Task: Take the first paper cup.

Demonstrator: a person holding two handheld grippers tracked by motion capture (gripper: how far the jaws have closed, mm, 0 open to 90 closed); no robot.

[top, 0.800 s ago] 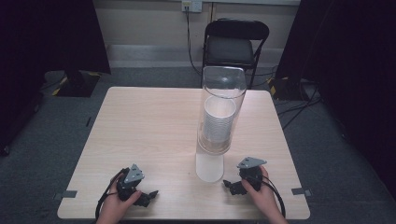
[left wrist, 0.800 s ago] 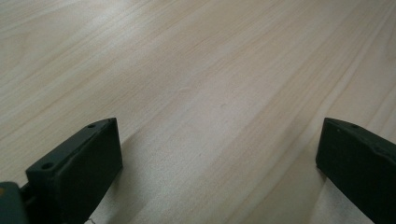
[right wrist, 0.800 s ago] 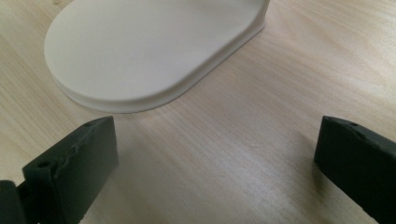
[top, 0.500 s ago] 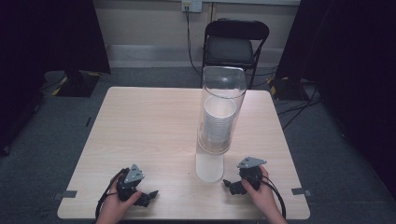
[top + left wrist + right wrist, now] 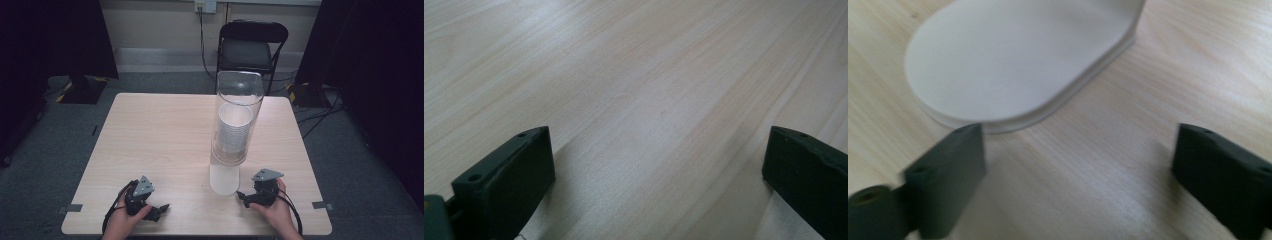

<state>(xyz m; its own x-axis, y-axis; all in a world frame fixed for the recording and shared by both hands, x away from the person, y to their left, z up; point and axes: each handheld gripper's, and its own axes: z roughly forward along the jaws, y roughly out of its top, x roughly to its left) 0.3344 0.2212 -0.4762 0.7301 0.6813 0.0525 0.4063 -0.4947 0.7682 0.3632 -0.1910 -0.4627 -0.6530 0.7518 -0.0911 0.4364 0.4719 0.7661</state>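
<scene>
A tall clear tube [image 5: 239,100] stands upright on a white base [image 5: 224,180] near the table's front middle. A stack of white cups [image 5: 234,131] sits inside it. My right gripper [image 5: 242,196] rests on the table just right of the base and points at it. In the right gripper view its jaws [image 5: 1079,132] stand open over bare wood, with the base's rounded end [image 5: 1013,55] just ahead. My left gripper [image 5: 160,209] lies at the front left, held by a hand. It is open [image 5: 658,135] with nothing between its jaws.
The light wooden table [image 5: 160,135] stretches bare to the left of and behind the tube. A black folding chair [image 5: 250,50] stands beyond the far edge. Cables run across the grey floor on the right.
</scene>
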